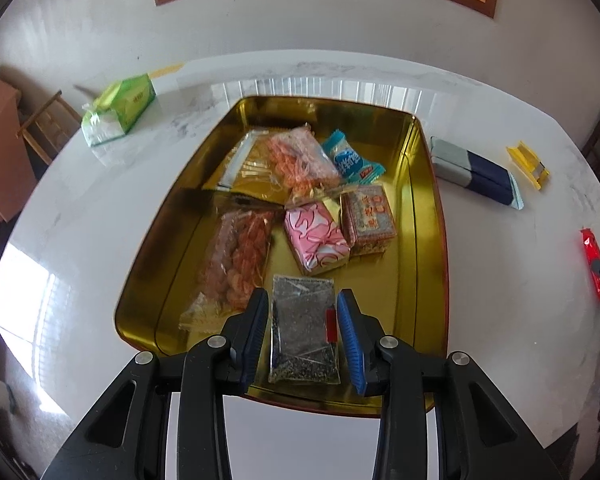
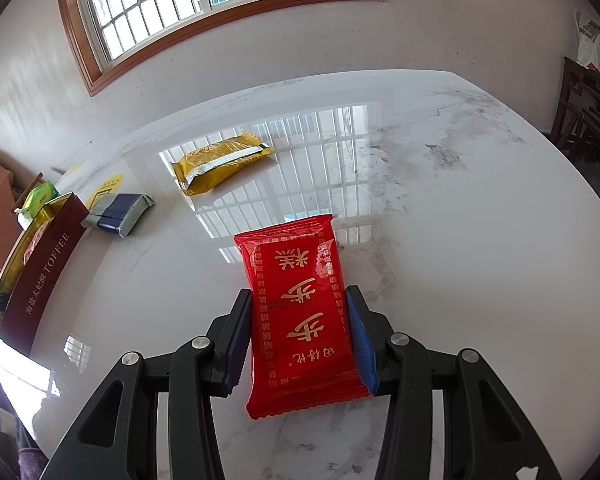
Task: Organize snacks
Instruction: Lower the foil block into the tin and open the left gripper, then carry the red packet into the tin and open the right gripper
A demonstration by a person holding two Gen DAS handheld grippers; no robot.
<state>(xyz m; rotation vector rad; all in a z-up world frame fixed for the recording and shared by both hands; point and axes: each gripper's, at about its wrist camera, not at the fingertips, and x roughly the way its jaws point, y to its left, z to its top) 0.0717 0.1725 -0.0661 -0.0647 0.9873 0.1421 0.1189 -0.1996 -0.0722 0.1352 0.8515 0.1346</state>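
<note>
A gold tin [image 1: 420, 240] sits open on the white marble table and holds several snack packs. My left gripper [image 1: 302, 294] hangs over the tin's near end. Its blue pads sit against both sides of a clear packet of dark seeds [image 1: 302, 332], so it is shut on that packet. In the right wrist view, my right gripper [image 2: 299, 292] is shut on a red packet with gold characters [image 2: 300, 312], just above the table. The same red packet [image 1: 592, 264] shows at the right edge of the left wrist view.
Inside the tin lie two orange-pink bags [image 1: 239, 256], a pink-white pack [image 1: 316, 240], a patterned pack [image 1: 370, 216] and a blue candy [image 1: 352, 156]. On the table are a grey-navy pack [image 2: 117, 214], a yellow pack [image 2: 219, 166] and green tissues [image 1: 117, 110]. The maroon toffee lid [image 2: 43, 268] stands at the left.
</note>
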